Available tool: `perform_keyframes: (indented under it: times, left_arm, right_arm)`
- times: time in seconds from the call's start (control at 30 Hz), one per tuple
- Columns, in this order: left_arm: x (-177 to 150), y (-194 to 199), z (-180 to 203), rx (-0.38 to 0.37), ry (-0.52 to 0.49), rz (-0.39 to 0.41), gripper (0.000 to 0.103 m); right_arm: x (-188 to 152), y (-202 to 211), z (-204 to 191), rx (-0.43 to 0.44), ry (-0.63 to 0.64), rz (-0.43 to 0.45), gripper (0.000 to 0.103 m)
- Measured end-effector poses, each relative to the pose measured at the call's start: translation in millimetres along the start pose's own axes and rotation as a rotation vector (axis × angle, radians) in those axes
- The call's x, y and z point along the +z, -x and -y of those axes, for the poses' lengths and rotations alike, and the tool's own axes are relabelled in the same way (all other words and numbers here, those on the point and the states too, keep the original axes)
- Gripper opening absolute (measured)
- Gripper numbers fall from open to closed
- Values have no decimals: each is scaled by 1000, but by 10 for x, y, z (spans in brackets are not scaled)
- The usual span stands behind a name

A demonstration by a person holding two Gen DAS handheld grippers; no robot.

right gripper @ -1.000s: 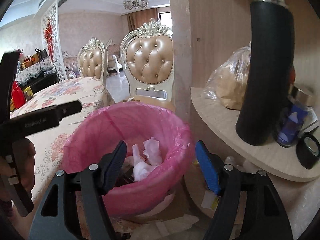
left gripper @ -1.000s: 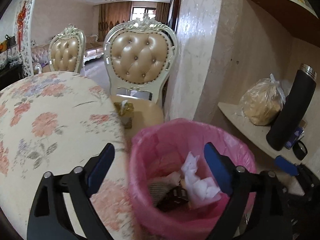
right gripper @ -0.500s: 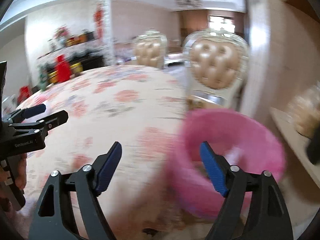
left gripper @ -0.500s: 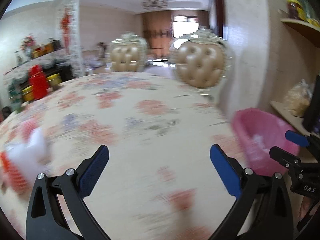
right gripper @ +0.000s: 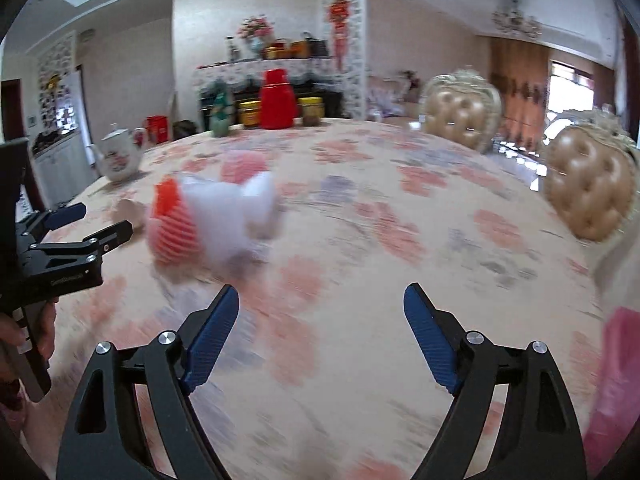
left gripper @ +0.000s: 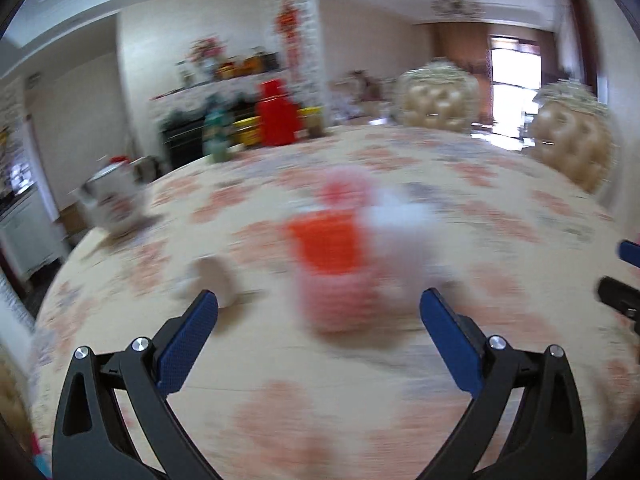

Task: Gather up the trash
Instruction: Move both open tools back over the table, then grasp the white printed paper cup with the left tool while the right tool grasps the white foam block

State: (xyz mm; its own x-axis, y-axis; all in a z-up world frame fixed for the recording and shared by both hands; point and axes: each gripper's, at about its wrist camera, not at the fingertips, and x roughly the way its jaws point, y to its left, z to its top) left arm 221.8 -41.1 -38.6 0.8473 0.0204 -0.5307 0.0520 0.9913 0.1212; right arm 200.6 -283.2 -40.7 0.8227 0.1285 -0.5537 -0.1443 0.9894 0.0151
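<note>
Both my claws are spread wide with nothing between the fingers: my left gripper (left gripper: 318, 306) faces the floral tablecloth (left gripper: 360, 400), and my right gripper (right gripper: 320, 300) hangs over the same cloth further right. Straight ahead of my left claw, blurred, sits an orange-and-white ribbed holder (left gripper: 332, 264) with crumpled white tissue (left gripper: 400, 236) against its right side. From my right camera that holder (right gripper: 172, 224) and tissue (right gripper: 236, 212) lie ahead and to the left, near my left gripper (right gripper: 86, 222). A small pale lump (left gripper: 208, 276) rests just beyond my left finger. Pink bin liner (right gripper: 616, 380) shows at my right camera's right edge. A teapot (right gripper: 118, 156) and red jug (right gripper: 277, 100) stand at the table's far side.
</note>
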Motion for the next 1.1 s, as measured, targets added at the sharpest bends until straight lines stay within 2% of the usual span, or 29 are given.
perform_keyframes:
  times: [0.07, 0.17, 0.27, 0.4, 0.6, 0.77, 0.8, 0.83, 0.9, 1.03, 1.1]
  left_arm:
    - [4, -151, -313, 67, 44, -34, 98]
    - [17, -353, -688, 112, 98, -77, 98]
    - [78, -570, -958, 90, 158, -133, 98]
    - [150, -773, -936, 85, 181, -159, 98]
    - [192, -1172, -855, 144, 171, -205, 98]
    - [185, -1319, -919, 127, 201, -241, 95]
    - [173, -1344, -929, 100, 206, -255, 87]
    - [157, -1362, -935, 77, 211, -268, 71]
    - [127, -1373, -968, 26, 234, -284, 70]
    - [118, -1232, -1027, -38, 258, -216, 69]
    - [136, -1147, -1013, -37, 246, -171, 69]
  right_arm:
    - [76, -140, -135, 21, 2, -15, 80]
    - [147, -348, -337, 49, -12, -48, 80]
    - [189, -560, -429, 55, -20, -81, 80]
    - [241, -739, -528, 48, -18, -104, 80]
    - [329, -862, -622, 45, -1, -111, 80]
    - [377, -1026, -699, 45, 8, -134, 80]
    - [379, -1053, -714, 47, 10, -139, 80]
    - [384, -1098, -745, 48, 17, -148, 80]
    - [397, -1165, -797, 44, 32, -156, 80]
    - [444, -1301, -858, 28, 35, -162, 80]
    - [463, -1358, -870, 8, 30, -158, 80]
